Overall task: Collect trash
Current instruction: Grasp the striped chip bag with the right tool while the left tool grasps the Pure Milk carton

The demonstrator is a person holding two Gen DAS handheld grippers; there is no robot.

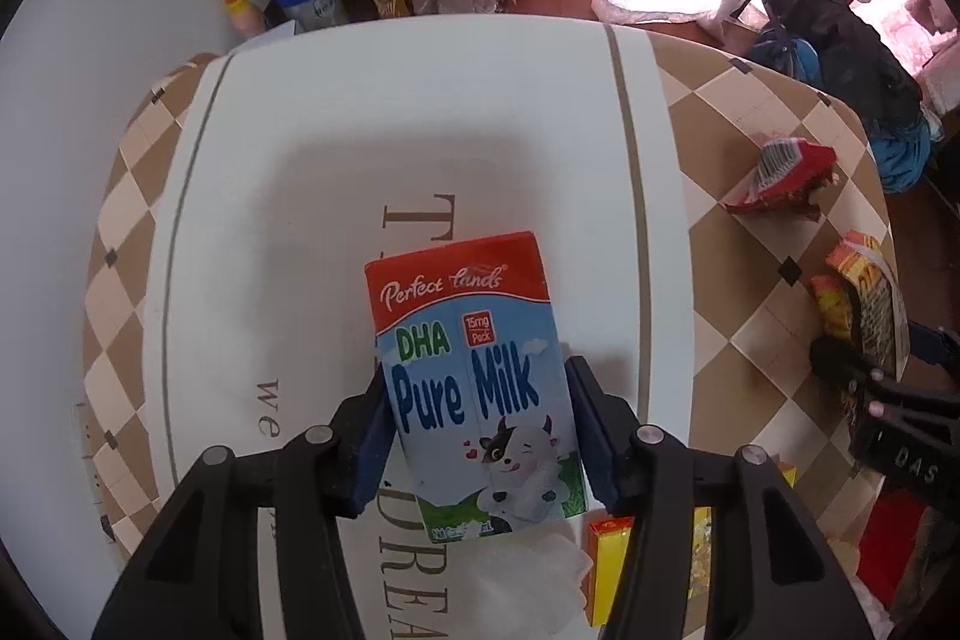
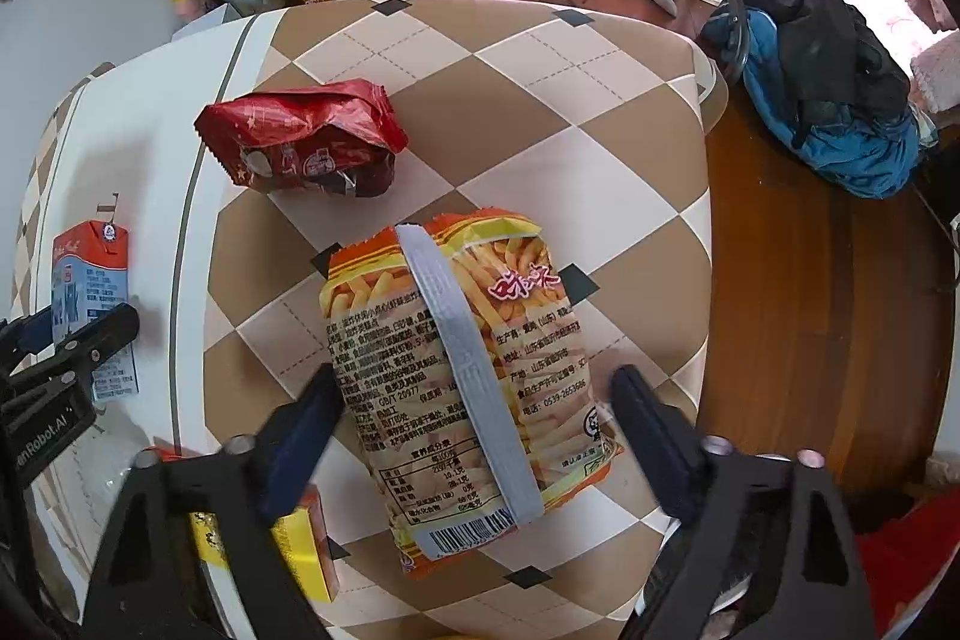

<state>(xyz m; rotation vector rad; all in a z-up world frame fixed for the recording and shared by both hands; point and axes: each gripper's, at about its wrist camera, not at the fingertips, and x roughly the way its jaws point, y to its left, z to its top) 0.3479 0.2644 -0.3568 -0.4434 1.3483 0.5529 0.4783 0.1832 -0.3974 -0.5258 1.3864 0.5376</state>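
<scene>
On the far left, milk carton [image 1: 474,388]: a "Perfect Lands DHA Pure Milk" box, red top, cartoon cow on the front, sitting over the white mat [image 1: 300,160] with grey lettering.
Left gripper [image 1: 477,430]: 2 blue-padded fingers [image 1: 591,436] pressed against both sides of the carton, clamped on it.
Yellow box [image 1: 609,562]: just beside the carton's lower corner, at the mat's near edge, partly hidden behind the gripper.
Table [image 2: 540,100]: brown-and-cream diamond-checked cloth, the white mat covering its left part.
Red wrapper [image 2: 306,142]: crumpled snack packet lying on the checked cloth, next to the mat's edge, apart from everything else.
Fries snack bag [image 2: 462,382]: orange-yellow packet, back side up, barcode toward the camera, grey seam strip running down it, lying on the cloth.
Right gripper [image 2: 474,400]: fingers [image 2: 648,424] spread wide, 1 on each side of the bag; left finger at the bag's edge, right finger clear of it.
Far right: blue-and-black clothing pile [image 2: 822,100] off the table.
</scene>
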